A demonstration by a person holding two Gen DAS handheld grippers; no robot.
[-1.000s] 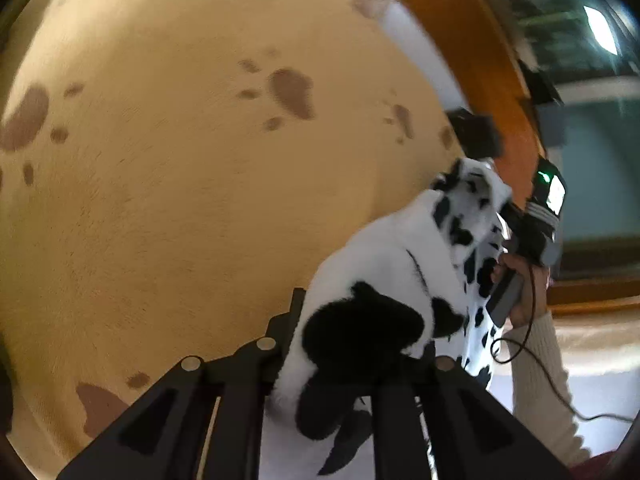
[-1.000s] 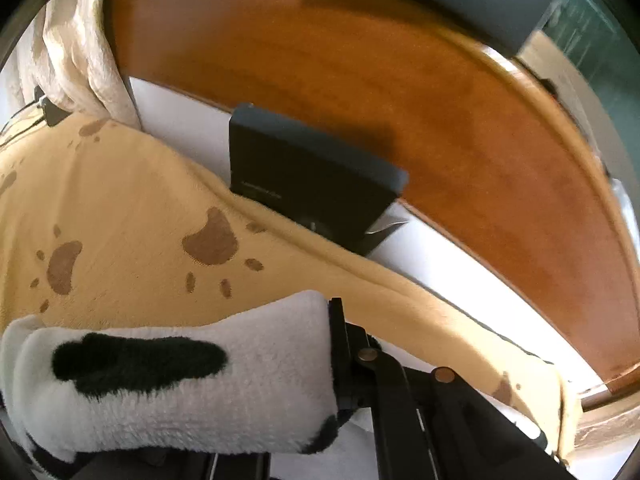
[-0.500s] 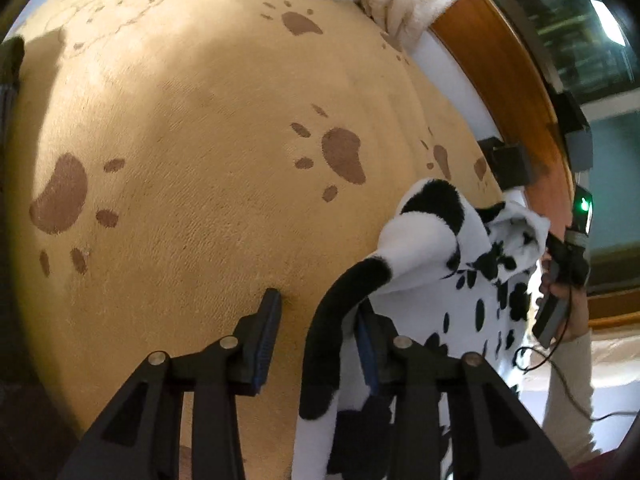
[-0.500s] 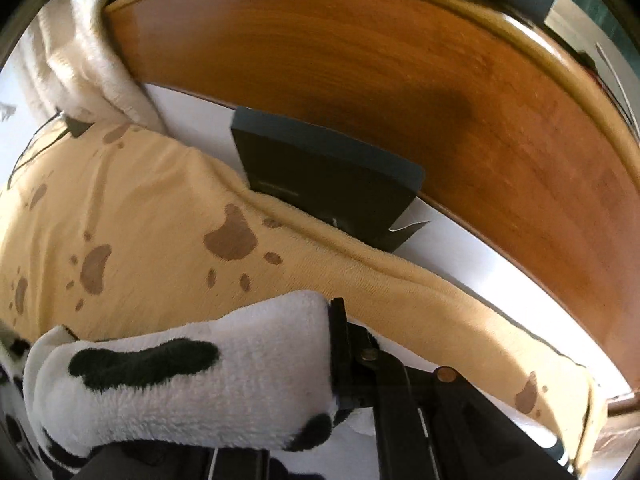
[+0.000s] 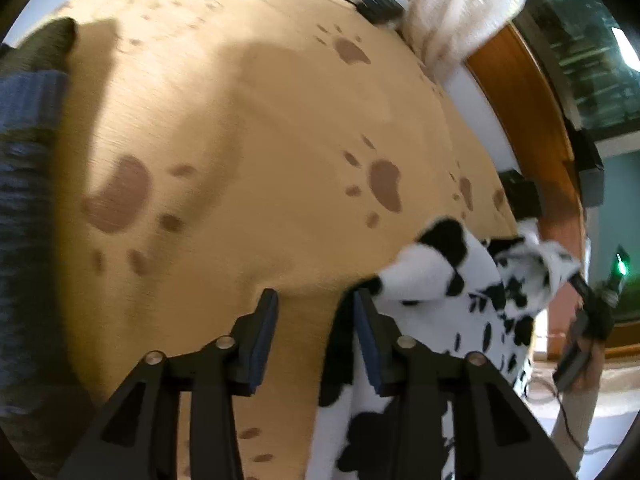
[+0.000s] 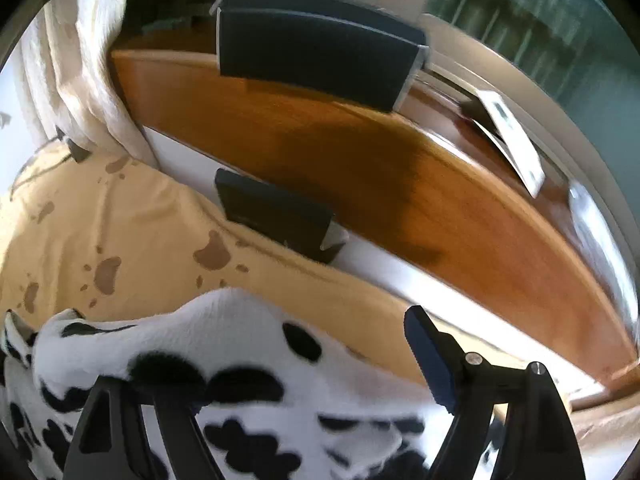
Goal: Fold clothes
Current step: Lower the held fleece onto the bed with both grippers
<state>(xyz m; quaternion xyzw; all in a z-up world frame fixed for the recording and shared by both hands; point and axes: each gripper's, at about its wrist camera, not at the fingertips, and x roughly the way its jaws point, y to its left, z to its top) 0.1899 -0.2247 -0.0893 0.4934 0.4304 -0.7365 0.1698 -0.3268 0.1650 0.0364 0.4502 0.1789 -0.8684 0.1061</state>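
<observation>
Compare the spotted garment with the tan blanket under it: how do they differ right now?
The garment is white fleece with black cow patches; the blanket is tan with brown paw prints. The garment lies bunched and folded; the blanket is spread flat. The garment rests on top; the blanket lies beneath it, covering far more surface. Both look soft and plush. The left gripper and right gripper are open.

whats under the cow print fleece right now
The cow print fleece lies on the tan paw-print blanket, visible all around it. Whatever sits beneath the fleece's middle, and beneath the blanket, is covered.
</observation>
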